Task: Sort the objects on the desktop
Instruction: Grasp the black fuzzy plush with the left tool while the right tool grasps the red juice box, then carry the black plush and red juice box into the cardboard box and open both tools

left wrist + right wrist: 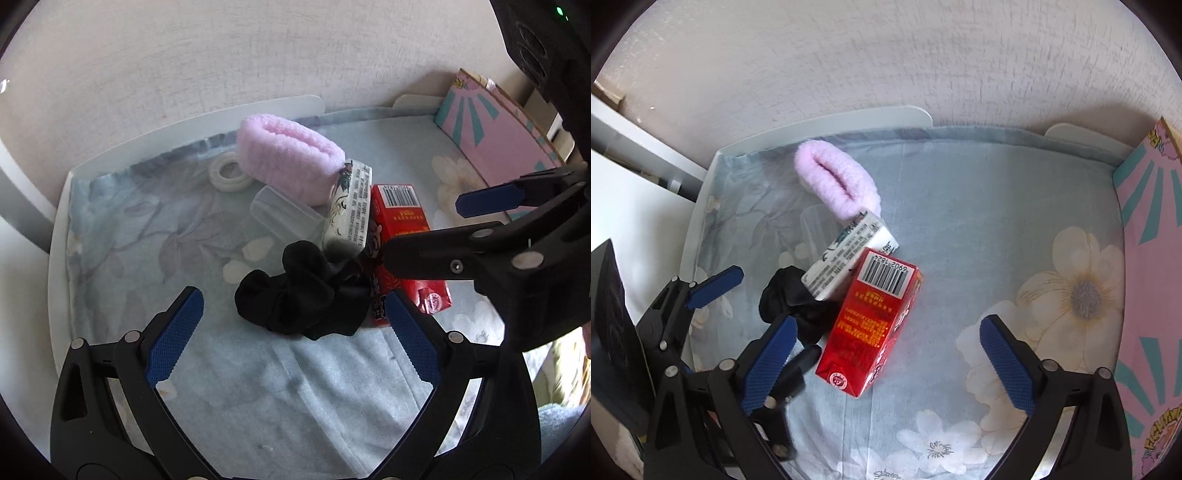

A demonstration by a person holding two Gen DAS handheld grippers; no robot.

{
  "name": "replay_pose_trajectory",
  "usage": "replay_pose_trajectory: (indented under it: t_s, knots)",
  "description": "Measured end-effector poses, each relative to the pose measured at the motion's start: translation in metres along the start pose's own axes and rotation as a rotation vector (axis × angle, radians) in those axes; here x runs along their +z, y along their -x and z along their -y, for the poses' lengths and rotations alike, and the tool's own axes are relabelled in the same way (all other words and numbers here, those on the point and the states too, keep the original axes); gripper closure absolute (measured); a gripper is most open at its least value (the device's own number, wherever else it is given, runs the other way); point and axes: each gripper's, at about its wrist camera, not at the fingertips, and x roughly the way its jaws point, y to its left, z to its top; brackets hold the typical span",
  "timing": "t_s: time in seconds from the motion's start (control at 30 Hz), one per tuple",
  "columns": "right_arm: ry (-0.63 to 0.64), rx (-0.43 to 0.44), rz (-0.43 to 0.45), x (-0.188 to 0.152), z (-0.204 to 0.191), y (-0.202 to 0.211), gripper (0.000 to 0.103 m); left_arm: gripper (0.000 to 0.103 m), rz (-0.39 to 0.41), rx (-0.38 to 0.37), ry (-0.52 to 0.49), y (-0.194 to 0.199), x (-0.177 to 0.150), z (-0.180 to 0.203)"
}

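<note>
Scrunchie [303, 291], black, lies just ahead of the left gripper [291, 336], between its spread, empty fingers and nearer it than the right gripper [888, 362]. That one, also released, has the red carton [873, 321] lengthwise between its fingers.

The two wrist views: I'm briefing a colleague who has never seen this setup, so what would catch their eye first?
The red carton lies mid-cloth, barcode end away from the cameras, with a white printed packet leaning against it. A black scrunchie is bunched just ahead of the open left tool, and a fluffy pink band sits behind. The right tool is open around the carton's near end.
</note>
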Motion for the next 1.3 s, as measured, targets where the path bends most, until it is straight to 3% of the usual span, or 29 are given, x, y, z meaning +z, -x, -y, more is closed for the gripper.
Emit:
replay_pose_trajectory:
  t_s: [0.23, 0.4, 0.47, 0.57, 0.67, 0.77, 0.83, 0.97, 1.3]
  knots:
    - [-0.011, -0.029, -0.026, -0.001, 0.001, -0.013, 0.020, 0.007, -0.003, -0.001, -0.003, -0.013, 0.008, -0.001]
    - [-0.012, -0.023, -0.040, 0.000, 0.002, -0.018, 0.030, 0.029, -0.020, -0.007, -0.043, -0.019, 0.010, 0.004]
    - [-0.011, -0.005, -0.047, 0.000, 0.001, -0.020, 0.042, 0.044, -0.039, -0.020, -0.040, -0.021, 0.010, 0.004]
    - [-0.013, 0.019, -0.062, 0.000, 0.001, -0.022, 0.053, 0.058, -0.051, -0.034, -0.040, -0.021, 0.009, 0.002]
    - [-0.002, 0.020, -0.064, 0.000, -0.001, -0.021, 0.064, 0.065, -0.062, -0.012, -0.077, -0.020, 0.008, 0.004]
    - [0.033, -0.022, -0.076, -0.001, -0.004, -0.025, 0.071, 0.065, -0.075, 0.010, -0.087, -0.022, 0.007, 0.005]
    - [0.044, -0.035, -0.095, -0.002, -0.004, -0.032, 0.072, 0.065, -0.073, 0.021, -0.088, -0.022, 0.007, 0.006]
    - [0.063, -0.041, -0.099, -0.003, -0.007, -0.032, 0.073, 0.076, -0.087, 0.022, -0.085, -0.019, 0.011, 0.007]
    - [0.072, -0.072, -0.086, -0.008, -0.001, -0.013, 0.074, 0.080, -0.073, 0.029, -0.019, 0.009, 0.019, 0.004]
